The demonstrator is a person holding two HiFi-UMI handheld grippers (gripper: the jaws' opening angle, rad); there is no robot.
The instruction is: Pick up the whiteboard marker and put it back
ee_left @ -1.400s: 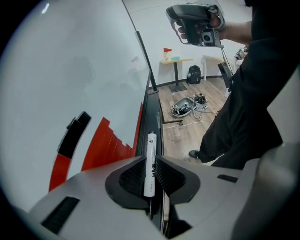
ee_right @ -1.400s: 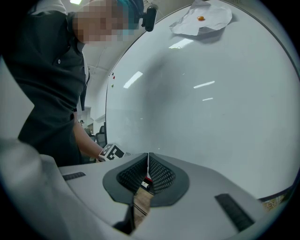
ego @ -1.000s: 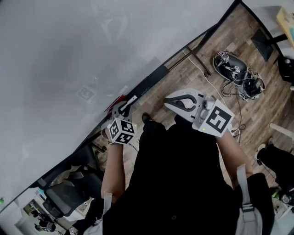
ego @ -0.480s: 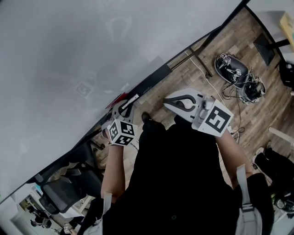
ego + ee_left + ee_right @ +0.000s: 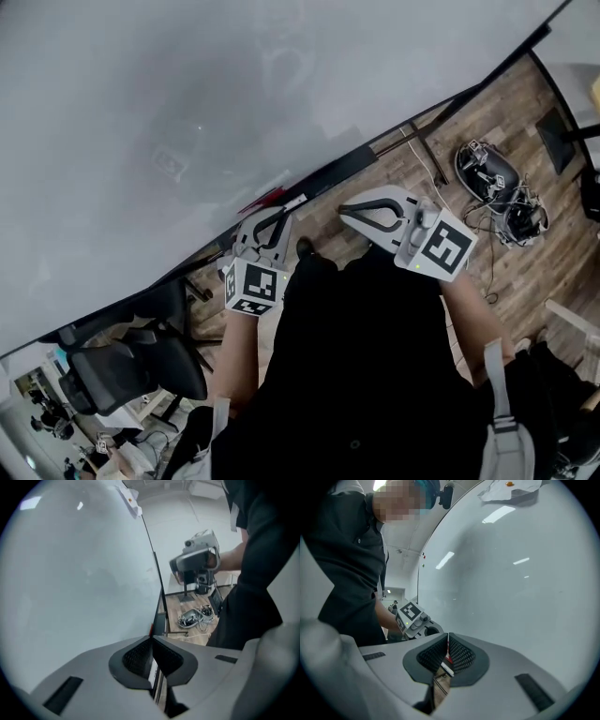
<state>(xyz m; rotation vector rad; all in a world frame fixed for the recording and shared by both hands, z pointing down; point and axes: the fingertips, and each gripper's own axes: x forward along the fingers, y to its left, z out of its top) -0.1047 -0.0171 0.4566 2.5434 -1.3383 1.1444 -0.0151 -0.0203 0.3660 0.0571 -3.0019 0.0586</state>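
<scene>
Looking down along the whiteboard [image 5: 234,84], we take its dark ledge [image 5: 337,172] as our landmark. The whiteboard marker [image 5: 279,200] lies flat on that ledge, red end toward the left tool [image 5: 151,640] and white barrel toward the right tool [image 5: 447,637].

Compared with a second ago, our head has tipped, so the ledge sits higher and flatter in the head view. The left tool has also drawn in closer, and its tip now sits just below the marker's red end rather than off to one side. The right tool hangs beside the ledge, further along from the marker, much as it did before.

Both tools have their pads pressed together with nothing between them. In each gripper view we see only a sliver of the marker, beyond the closed pads and down on the ledge. Neither tool is holding it.

We judge the task to be at the approach stage. The marker is untouched, and the left tool looks the likelier one to take it. It would have to spread its pads first and then straddle the barrel. The ledge is narrow and the board stands right behind it, so a clumsy nudge could roll the marker off onto the wooden floor [image 5: 441,253].
</scene>
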